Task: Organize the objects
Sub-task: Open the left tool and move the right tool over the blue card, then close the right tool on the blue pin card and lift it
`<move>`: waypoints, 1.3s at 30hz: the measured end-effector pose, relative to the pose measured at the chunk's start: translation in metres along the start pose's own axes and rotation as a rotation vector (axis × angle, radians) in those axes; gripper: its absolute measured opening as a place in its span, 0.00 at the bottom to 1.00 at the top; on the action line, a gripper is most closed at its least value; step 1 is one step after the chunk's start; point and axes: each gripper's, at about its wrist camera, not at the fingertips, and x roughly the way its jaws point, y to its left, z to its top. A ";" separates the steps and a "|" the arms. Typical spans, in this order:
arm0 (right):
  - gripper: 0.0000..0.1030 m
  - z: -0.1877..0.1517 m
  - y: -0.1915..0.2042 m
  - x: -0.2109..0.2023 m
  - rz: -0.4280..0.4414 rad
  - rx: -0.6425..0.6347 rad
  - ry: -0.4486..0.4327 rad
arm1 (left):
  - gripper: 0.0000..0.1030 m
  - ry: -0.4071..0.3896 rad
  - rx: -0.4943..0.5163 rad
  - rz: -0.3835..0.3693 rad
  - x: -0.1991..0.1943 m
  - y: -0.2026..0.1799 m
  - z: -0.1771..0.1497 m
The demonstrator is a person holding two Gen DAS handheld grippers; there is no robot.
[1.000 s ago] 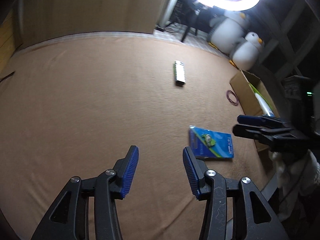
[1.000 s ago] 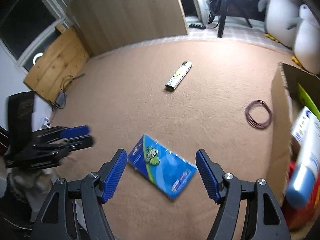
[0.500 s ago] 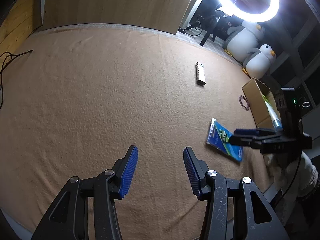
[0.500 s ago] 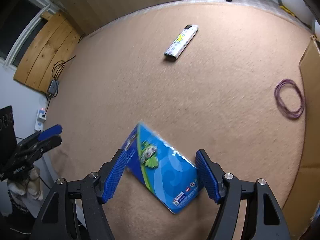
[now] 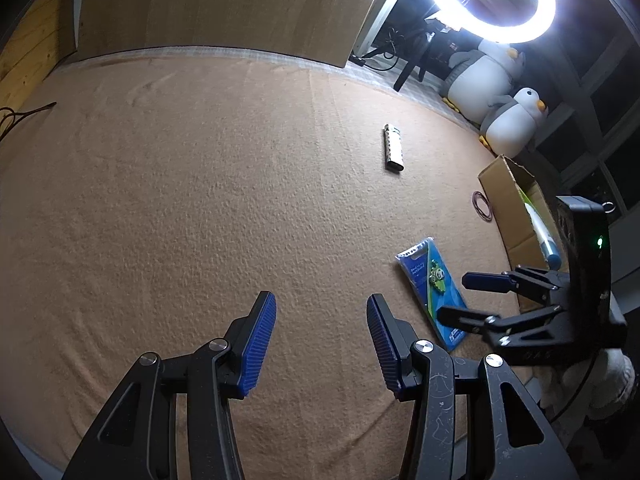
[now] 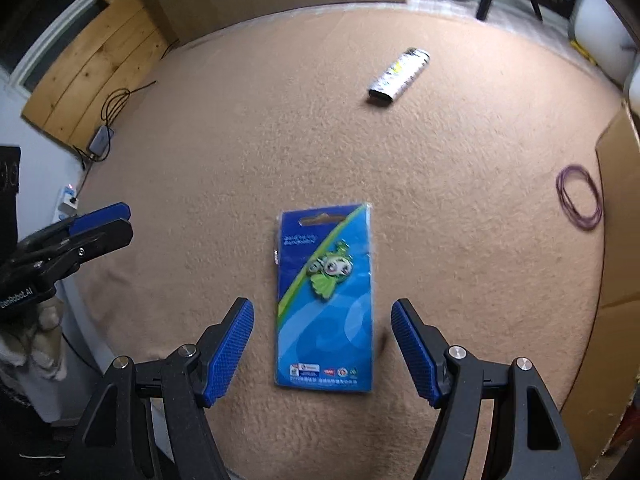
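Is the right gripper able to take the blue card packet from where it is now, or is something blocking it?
Probably yes. The right gripper is open, with the blue card packet lying flat between its fingers and only bare carpet around it. The left gripper stays off to the side.

Black tongs [image 6: 322,354], ribbed blue pads [image 6: 230,354]

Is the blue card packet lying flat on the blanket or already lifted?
Lying flat. The blue card packet rests face up on the blanket, between the right gripper's open jaws, which don't touch it.
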 end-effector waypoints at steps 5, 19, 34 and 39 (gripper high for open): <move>0.66 0.001 0.017 0.011 -0.091 -0.079 0.025 | 0.50 -0.003 -0.001 -0.001 0.000 0.001 0.001; 0.51 -0.001 0.015 0.011 -0.139 -0.094 0.038 | 0.50 0.000 -0.012 0.002 0.004 0.001 0.003; 0.49 -0.015 -0.007 -0.028 -0.117 -0.038 -0.042 | 0.50 0.011 0.005 -0.014 0.011 -0.009 0.003; 0.49 -0.012 -0.006 -0.056 -0.120 -0.006 -0.114 | 0.50 0.015 0.019 -0.021 0.014 -0.019 0.006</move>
